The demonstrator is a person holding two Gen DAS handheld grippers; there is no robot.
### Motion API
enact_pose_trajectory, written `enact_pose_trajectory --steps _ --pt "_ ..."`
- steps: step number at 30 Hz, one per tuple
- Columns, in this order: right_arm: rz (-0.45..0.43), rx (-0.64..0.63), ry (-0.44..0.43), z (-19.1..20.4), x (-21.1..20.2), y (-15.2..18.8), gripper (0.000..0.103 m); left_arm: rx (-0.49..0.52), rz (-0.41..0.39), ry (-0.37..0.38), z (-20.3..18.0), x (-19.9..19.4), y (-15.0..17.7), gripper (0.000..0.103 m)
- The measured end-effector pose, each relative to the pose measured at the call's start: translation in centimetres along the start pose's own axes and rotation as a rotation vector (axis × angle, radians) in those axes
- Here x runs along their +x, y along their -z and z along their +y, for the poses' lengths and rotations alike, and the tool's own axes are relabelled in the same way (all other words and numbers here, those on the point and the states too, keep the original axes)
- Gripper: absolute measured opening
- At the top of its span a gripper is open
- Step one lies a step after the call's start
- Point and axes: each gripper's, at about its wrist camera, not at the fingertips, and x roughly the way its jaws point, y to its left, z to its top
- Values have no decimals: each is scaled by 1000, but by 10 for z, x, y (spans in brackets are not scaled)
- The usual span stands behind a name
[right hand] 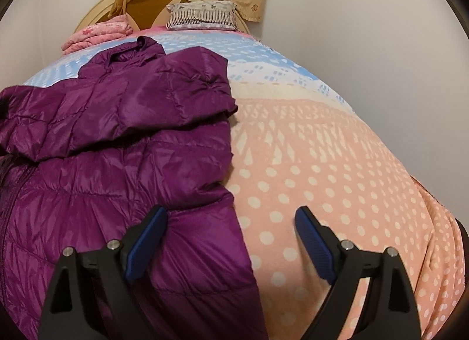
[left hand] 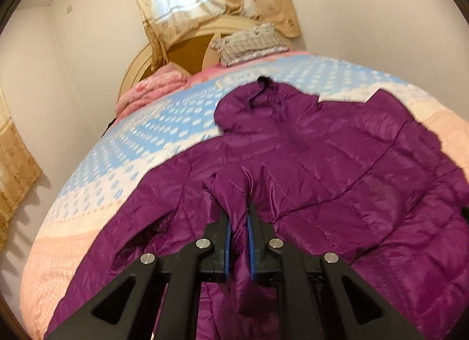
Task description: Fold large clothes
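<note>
On the bed point(right hand: 337, 164), spread with a dotted blue and peach cover, a purple puffer jacket point(left hand: 337, 164) is lying with one sleeve folded across its body. Left tongs point(left hand: 238, 211) are pinching a ridge of its fabric. Right tongs point(right hand: 231, 220) are standing wide apart, straddling the jacket's edge without gripping it.

L gripper point(left hand: 238, 217) pinching purple jacket point(left hand: 337, 170) fold on bed point(left hand: 117, 170).
</note>
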Motion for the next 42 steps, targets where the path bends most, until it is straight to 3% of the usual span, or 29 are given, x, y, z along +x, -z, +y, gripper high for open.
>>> enact_pose_trajectory --steps 4,5,6,8,12,14,18,20,23,26,32,39,42 --pt "24 9 -76 -5 -4 -1 90 5 61 -59 1 13 9 22" --pt "37 10 -101 -7 -6 -2 84 -14 57 -73 7 12 11 36" --pt "41 14 -124 -9 -10 -3 75 -26 51 -92 12 10 12 58" --pt "39 31 -166 -17 -20 -11 70 -41 16 -134 22 3 13 83" --pt "13 63 -227 -25 -26 -49 51 -98 -62 -168 35 -13 2 84" --pt "0 72 -241 -23 -17 -78 49 -140 -76 -145 37 -16 -9 85" --pt "-1 101 -255 -10 26 -130 46 -150 -21 -156 22 9 -26 86" --pt "-6 78 -256 4 42 -139 46 -111 3 -214 9 27 -25 86" --pt "37 37 -273 34 72 -136 46 -77 78 -256 2 61 -12 86" --pt "68 5 -270 48 91 -126 46 -117 134 -237 11 76 -2 86" --pt "71 -15 -264 54 100 -111 47 -165 162 -179 22 82 10 87" --pt "65 -4 -262 52 101 -110 47 -126 182 -208 16 87 9 91" --pt "63 15 -255 50 99 -107 47 -141 187 -183 22 88 10 92"
